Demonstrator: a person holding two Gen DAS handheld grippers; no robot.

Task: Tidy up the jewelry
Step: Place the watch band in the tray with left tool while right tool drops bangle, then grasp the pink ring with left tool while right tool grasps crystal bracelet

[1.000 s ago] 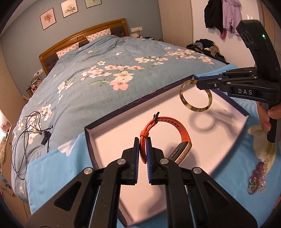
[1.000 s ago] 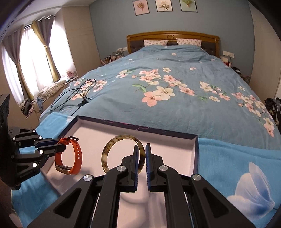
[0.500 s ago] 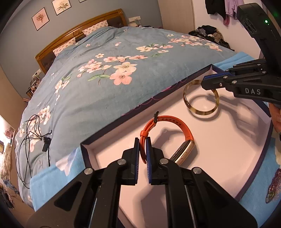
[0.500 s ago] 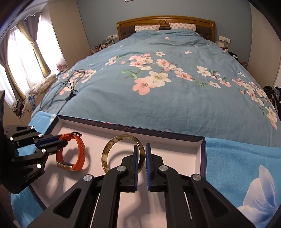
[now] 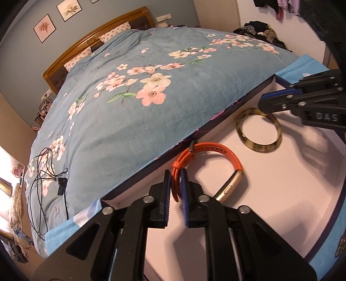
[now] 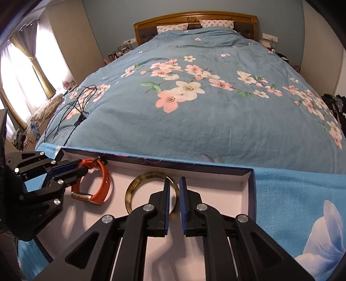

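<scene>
A shallow box (image 5: 281,183) (image 6: 194,162) with a dark rim and a pale floor lies on the bed's near edge. An orange watch band (image 5: 227,151) (image 6: 107,183) with a gold body rests on its floor at the left. The strap passes between the pads of my left gripper (image 5: 175,171) (image 6: 80,166), whose jaws are opening. A mottled brown bangle (image 5: 240,134) (image 6: 129,194) lies flat to the right of the watch. The bangle's rim runs between the pads of my right gripper (image 6: 174,181) (image 5: 262,101). Those jaws are opening too, and a thin gap shows beside the rim.
The box sits on a light blue blanket (image 6: 292,194) over a blue floral quilt (image 6: 194,108). A black cable (image 5: 43,173) (image 6: 80,103) lies on the quilt at the left. Beyond are a wooden headboard (image 6: 194,18) and a heap of clothes (image 5: 259,30) at the right.
Both grippers have come down into the box. The watch and the bangle, held above the floor before, now rest on it. The pads of both grippers have parted slightly.
</scene>
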